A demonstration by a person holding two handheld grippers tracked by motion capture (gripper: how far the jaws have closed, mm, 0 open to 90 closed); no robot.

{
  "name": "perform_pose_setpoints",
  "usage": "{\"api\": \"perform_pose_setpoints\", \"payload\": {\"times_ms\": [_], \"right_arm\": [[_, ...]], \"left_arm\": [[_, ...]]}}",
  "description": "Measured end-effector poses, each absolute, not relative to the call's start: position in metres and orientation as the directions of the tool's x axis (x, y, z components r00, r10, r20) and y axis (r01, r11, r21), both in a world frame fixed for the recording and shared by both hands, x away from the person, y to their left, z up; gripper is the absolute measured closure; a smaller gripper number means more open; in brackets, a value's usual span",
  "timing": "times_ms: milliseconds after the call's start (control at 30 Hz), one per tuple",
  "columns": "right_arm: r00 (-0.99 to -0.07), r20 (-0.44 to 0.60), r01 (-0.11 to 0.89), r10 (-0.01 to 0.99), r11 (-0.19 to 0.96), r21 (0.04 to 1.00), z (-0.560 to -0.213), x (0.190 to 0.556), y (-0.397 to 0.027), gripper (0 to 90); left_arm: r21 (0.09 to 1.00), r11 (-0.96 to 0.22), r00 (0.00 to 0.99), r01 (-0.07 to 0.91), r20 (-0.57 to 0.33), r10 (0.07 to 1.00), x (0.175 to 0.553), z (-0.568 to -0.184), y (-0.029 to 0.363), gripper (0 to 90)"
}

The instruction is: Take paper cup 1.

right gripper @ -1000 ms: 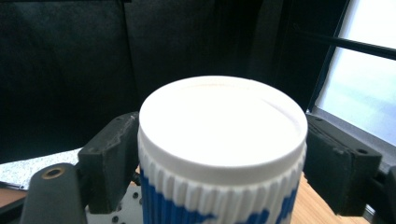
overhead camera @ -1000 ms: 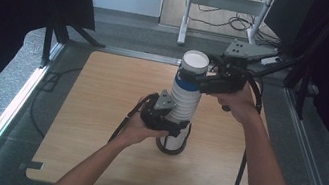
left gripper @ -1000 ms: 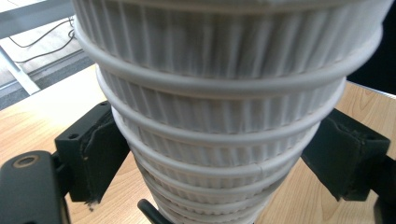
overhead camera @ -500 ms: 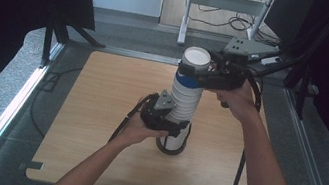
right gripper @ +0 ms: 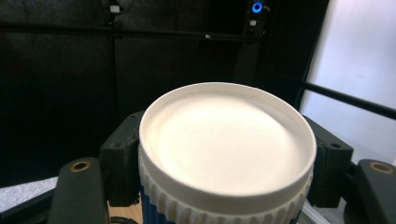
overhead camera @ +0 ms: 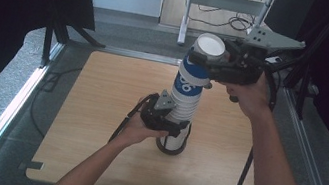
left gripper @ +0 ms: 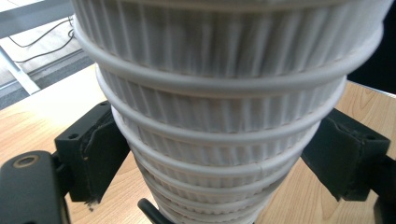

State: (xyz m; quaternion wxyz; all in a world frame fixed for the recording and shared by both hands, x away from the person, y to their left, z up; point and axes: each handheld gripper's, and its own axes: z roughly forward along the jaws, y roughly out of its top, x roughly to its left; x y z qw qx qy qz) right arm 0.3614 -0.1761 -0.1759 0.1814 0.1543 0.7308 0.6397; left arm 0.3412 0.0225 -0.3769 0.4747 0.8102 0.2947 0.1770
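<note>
Since the earlier frames, your right gripper (overhead camera: 208,62) has been closing its jaws round the top cup (overhead camera: 208,49) and is now lifting it — the blue-banded cup is sitting higher and tilting off the stack's line. In the right gripper view you're clamping it just under the rim (right gripper: 224,196), jaws pressing both sides.

Your left gripper (overhead camera: 175,124) is holding the cup stack (overhead camera: 183,111) low down, near the base, on the wooden table (overhead camera: 98,112); the left gripper view has both jaws tight on the ribbed walls (left gripper: 210,158), roughly half-way shut, w/ the stack standing between them.

Risks from here, as I'm judging it:
- The top cup is looking wedged in its neighbour, so 2 or more may be coming up together — pulling straight w/o a twist would do that.
- Your lift is tilting; dragging sideways could be levering the whole stack over, esp. w/ the left grip so low.
- Squeezing harder near the rim could be crushing it, since paper walls are giving easily.
</note>
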Motion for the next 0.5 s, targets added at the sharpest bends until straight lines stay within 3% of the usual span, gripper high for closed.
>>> {"api": "perform_pose_setpoints", "payload": {"times_ms": [500], "right_arm": [[-0.858, -0.058, -0.025, 0.511, 0.071, 0.997, -0.168, 0.344, -0.218, 29.0]], "left_arm": [[0.876, -0.373, 0.764, 0.307, 0.007, 0.645, 0.341, -0.378, 0.023, 12.5]]}}
